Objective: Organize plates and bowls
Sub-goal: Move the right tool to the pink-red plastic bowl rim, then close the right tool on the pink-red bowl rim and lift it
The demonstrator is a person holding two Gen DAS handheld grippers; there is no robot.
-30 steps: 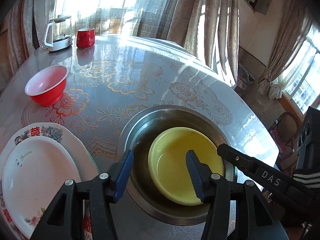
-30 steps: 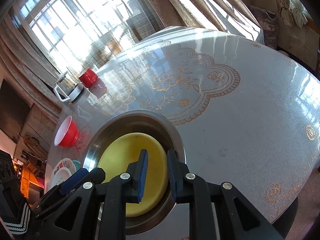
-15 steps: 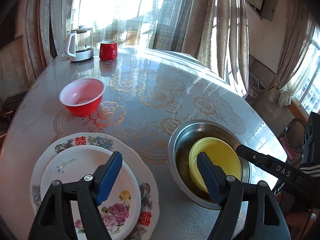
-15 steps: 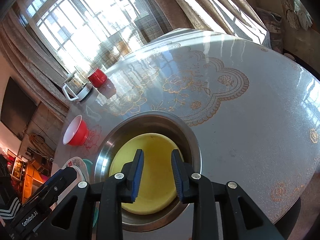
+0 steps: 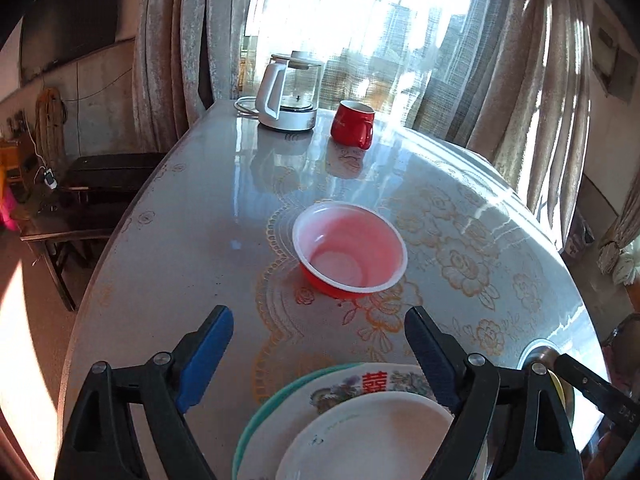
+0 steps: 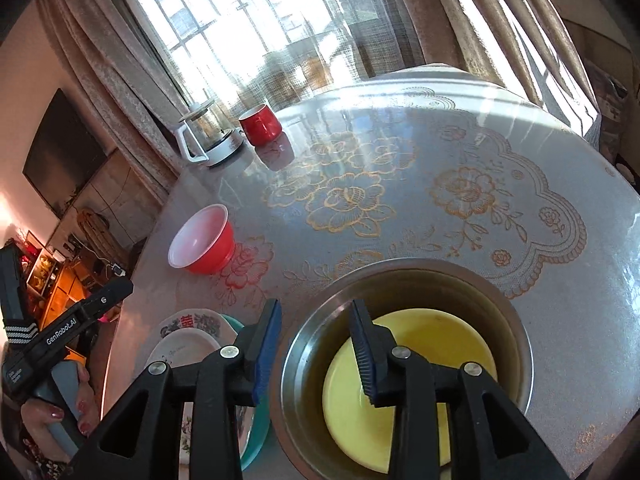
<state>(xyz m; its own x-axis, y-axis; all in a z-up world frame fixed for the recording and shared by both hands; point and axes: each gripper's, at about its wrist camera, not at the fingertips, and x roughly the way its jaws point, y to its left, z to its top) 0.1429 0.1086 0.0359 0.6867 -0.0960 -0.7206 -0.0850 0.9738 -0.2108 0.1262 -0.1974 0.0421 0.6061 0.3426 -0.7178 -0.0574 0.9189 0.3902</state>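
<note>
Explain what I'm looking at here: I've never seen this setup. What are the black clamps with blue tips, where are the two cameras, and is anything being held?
There is no robot. A person carries a hand-held two-finger gripper in each hand, and each gripper has a wide-angle camera looking along its fingers.

The left wrist view shows the left gripper, open and empty, above a stack of plates, aimed toward a red bowl. Its jaws have just been opening, with nothing between them.

The right wrist view shows the right gripper, also open and holding nothing; its jaws have just been opening too, over the near rim of a metal basin that contains a yellow bowl.

On the round table also stand a glass kettle and a red mug.
</note>
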